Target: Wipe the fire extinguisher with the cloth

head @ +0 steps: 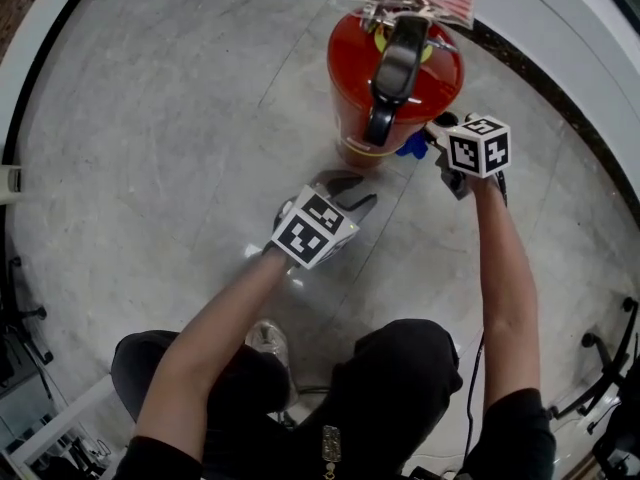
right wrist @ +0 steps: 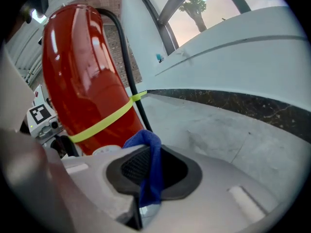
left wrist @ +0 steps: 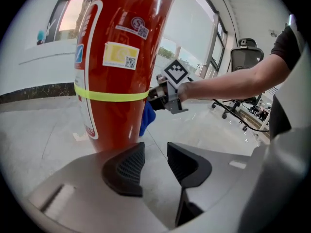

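Observation:
A red fire extinguisher (head: 395, 78) with a black handle and a yellow band stands upright on the pale floor. It fills the left gripper view (left wrist: 121, 57) and the right gripper view (right wrist: 85, 91). My right gripper (right wrist: 150, 171) is shut on a blue cloth (right wrist: 150, 164), and the cloth's bunched end lies against the extinguisher's lower side (head: 412, 146). My left gripper (left wrist: 155, 166) hangs open and empty just short of the extinguisher's base, its jaws apart with only floor between them. In the head view it (head: 352, 196) sits in front of the cylinder.
A black hose (right wrist: 129, 72) runs down the extinguisher's far side. A curved white wall (head: 560, 38) with a dark skirting (right wrist: 233, 101) rings the floor behind it. Office chairs (left wrist: 245, 62) stand off to the right. The person's knees (head: 400, 368) are below the arms.

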